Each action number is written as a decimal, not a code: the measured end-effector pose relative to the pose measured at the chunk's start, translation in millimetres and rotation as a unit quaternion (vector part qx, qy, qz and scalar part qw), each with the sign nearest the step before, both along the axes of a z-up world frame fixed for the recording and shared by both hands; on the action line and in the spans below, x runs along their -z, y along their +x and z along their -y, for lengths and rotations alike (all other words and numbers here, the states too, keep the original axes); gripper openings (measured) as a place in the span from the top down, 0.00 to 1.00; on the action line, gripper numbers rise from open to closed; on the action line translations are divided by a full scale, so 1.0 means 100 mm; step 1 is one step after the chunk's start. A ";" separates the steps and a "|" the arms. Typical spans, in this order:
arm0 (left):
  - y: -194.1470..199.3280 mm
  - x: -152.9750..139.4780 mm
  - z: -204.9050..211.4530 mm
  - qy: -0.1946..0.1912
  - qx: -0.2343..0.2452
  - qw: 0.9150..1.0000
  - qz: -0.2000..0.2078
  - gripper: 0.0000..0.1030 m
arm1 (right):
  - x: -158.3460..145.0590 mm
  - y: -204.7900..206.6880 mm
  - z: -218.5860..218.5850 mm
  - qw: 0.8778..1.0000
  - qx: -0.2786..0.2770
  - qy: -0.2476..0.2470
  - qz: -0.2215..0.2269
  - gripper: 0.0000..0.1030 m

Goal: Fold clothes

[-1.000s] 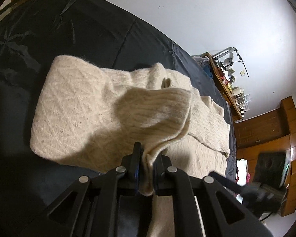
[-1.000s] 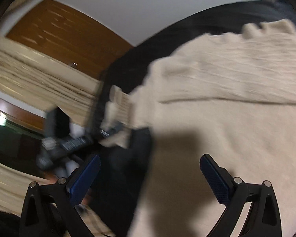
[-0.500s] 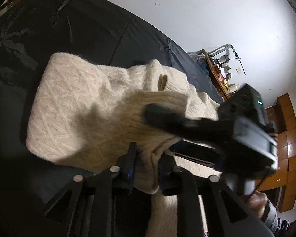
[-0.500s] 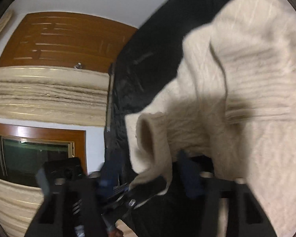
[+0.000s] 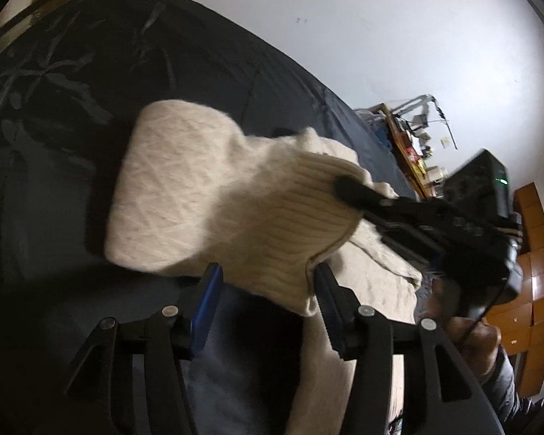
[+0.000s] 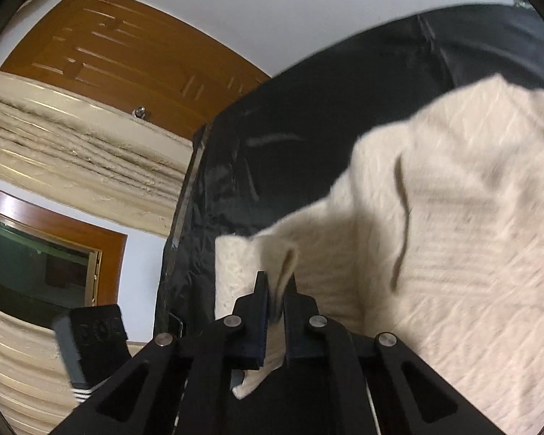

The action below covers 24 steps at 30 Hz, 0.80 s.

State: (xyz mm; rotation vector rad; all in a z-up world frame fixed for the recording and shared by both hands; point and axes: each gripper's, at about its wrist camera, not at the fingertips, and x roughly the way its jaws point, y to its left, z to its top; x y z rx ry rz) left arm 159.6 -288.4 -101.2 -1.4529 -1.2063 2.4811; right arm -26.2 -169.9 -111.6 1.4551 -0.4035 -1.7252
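A cream knitted sweater (image 5: 199, 199) lies rumpled on a black bed cover (image 5: 72, 127). My left gripper (image 5: 266, 290) has its jaws opening. The sweater's ribbed edge hangs loose between its fingers, and the blue left pad (image 5: 208, 297) stands off the knit. My right gripper (image 5: 344, 188) reaches in from the right and bites the same ribbed fold. In the right wrist view, the right gripper (image 6: 277, 290) is shut on a pinched fold of the sweater (image 6: 453, 217), near the edge of the bed cover (image 6: 308, 108).
A cluttered desk (image 5: 417, 145) and wooden drawers (image 5: 533, 253) stand beyond the bed on the right. A person's hand (image 5: 478, 337) holds the right gripper. A wooden door (image 6: 108, 54), pale curtains (image 6: 72, 145) and a dark window (image 6: 36, 261) lie past the bed's edge.
The left jaws let go of the sweater fold and spread apart. The right gripper swung in over the sweater and closed from wide open onto the ribbed fold.
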 end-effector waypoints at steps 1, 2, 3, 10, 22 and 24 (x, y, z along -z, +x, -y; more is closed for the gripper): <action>0.00 0.01 0.01 0.002 -0.002 1.000 0.001 0.45 | -0.02 -0.02 -0.04 1.000 0.001 -0.002 -0.002 0.93; 0.00 0.01 0.01 0.002 -0.003 1.000 0.001 0.45 | -0.04 -0.05 -0.08 1.000 0.001 -0.004 -0.002 0.93; 0.00 0.02 0.00 0.000 -0.003 1.000 0.001 0.45 | -0.04 -0.08 -0.10 1.000 -0.003 -0.007 0.003 0.93; -0.06 0.11 -0.04 0.002 -0.002 1.000 0.013 0.45 | 0.23 -0.08 -0.08 0.998 -0.030 -0.012 0.049 0.92; 0.01 0.19 0.02 0.009 -0.009 1.000 0.023 0.45 | 0.53 -0.03 -0.05 0.998 -0.028 0.038 0.037 0.92; 0.03 0.19 0.03 0.009 -0.010 1.000 0.024 0.45 | 0.54 -0.03 -0.04 0.998 -0.028 0.035 0.033 0.92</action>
